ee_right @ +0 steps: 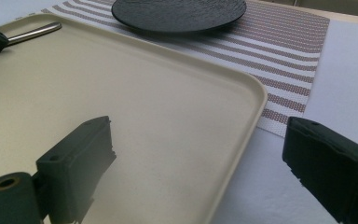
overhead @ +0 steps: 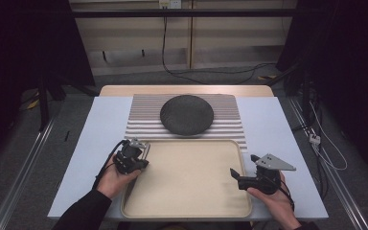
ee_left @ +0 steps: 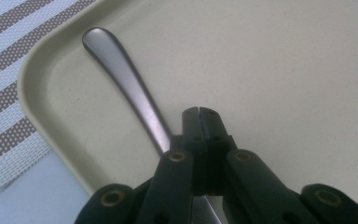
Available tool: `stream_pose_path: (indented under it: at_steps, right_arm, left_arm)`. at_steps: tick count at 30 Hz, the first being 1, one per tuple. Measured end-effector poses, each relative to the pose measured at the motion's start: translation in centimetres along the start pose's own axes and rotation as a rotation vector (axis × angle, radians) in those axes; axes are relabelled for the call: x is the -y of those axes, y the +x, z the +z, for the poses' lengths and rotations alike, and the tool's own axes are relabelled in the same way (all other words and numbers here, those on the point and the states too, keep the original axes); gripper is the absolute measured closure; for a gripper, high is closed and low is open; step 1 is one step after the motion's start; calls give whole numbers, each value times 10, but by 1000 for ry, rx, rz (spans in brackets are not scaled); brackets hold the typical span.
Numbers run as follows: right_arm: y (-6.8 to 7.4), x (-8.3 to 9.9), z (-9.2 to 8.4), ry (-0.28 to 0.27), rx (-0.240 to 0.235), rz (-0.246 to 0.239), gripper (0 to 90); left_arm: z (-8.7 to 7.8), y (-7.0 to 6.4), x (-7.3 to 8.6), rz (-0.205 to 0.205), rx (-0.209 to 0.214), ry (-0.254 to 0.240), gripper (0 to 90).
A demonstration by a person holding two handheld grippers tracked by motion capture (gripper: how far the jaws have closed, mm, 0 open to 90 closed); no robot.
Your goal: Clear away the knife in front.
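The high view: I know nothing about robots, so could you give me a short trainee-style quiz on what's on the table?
1. True or false: the right gripper has its jaws shut tight.
2. What does the dark round plate rest on? A: a wooden board. B: the striped placemat. C: a folded towel.
3. Fill in: the metal handle at a corner of the beige tray is next to the ____ gripper.

Key: 1. False, they stand wide open. 2. B. 3. The left gripper.
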State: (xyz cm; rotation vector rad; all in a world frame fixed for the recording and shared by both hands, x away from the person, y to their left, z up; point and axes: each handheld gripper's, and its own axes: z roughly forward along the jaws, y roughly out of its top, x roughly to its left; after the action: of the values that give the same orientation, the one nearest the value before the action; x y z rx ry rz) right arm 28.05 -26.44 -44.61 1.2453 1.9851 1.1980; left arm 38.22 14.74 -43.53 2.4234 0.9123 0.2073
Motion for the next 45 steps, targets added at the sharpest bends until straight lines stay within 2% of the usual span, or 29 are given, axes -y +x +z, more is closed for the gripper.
stream_pose_path:
  at_steps: [16,30,33,39,44,45]
  right_arm:
    - [0,0,0,0,0,0,82]
    - [0,0,0,0,-2,2,83]
    - [1,-1,0,-4,-5,-3,83]
    - [1,-1,0,-4,-6,-2,83]
    - [1,-1,0,-3,-7,-4,83]
    - [1,-1,0,-2,-8,-4,83]
  left_arm:
    - [-6,5,9,-29,-16,-7,900]
    - [-8,3,14,-21,-24,-20,900]
    - [-8,2,15,-16,-36,-33,900]
    - [-8,3,18,-25,-21,-61,899]
    - [-11,3,18,-19,-22,-109,839]
    - [-12,3,18,-12,-9,-126,826]
